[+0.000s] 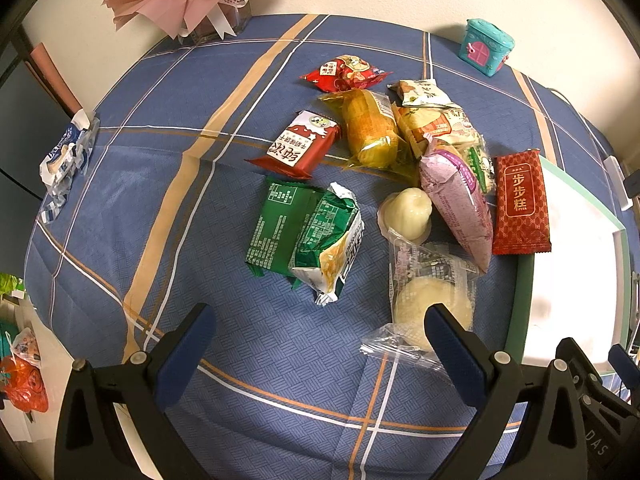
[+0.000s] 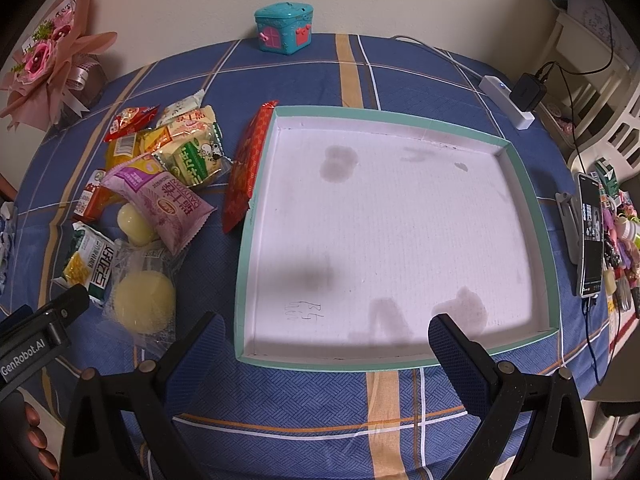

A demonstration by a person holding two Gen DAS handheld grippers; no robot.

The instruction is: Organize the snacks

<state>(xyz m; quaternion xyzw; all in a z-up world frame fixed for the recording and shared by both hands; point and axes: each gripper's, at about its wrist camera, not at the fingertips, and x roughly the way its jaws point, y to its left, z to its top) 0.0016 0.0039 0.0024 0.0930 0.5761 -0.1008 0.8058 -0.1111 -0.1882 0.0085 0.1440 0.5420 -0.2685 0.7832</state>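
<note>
Left gripper (image 1: 318,330) spread wide and empty, low over the blue plaid tablecloth (image 1: 168,168), short of the snack pile (image 1: 384,168) at frame centre. Right gripper (image 2: 322,338) likewise released, poised at the near rim of the white tray (image 2: 524,184) — bare, stained, faint pen scrawl. "GenRobot.AI" legible lower left. Red packet (image 1: 520,202) against the tray's edge — gold characters. Fingertips (image 2: 34,436) cut off at bottom left.

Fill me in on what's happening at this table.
A person holds two hand-held grippers over a blue plaid tablecloth, sorting snacks. Both are open and hold nothing: the left hand-held gripper faces the snack pile, the right hand-held gripper faces the teal-rimmed tray. No snack is in the tray yet; a red packet leans against its left rim.
</note>
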